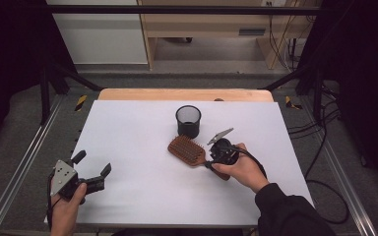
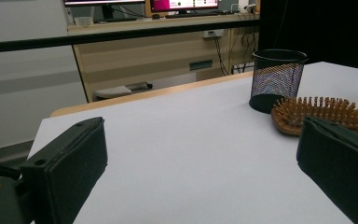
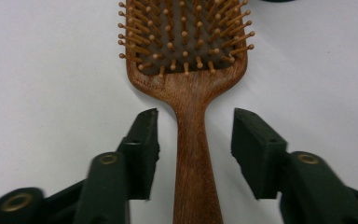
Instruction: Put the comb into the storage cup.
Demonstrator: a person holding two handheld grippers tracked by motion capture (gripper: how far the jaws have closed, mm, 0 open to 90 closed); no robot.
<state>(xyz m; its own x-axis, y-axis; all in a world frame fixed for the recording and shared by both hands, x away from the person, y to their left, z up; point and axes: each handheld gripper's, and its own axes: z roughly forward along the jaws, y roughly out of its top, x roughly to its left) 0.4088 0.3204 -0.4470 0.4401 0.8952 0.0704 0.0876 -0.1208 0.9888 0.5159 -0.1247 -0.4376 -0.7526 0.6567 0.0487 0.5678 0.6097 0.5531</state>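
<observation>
A brown wooden paddle hairbrush (image 1: 187, 149) lies bristles-up on the white table surface (image 1: 142, 132), just in front of a black mesh pen cup (image 1: 188, 120). The right gripper (image 3: 195, 135) sits over the brush's handle with its jaws spread — one on each side of the handle, neither touching it. The left gripper (image 1: 92, 166) rests near the table's front-left corner, its jaws spread wide around nothing.

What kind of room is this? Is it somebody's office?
Probably a lab or office test space: a white-covered table inside a metal frame, computer monitors on a desk behind, and cables on the carpet.
</observation>
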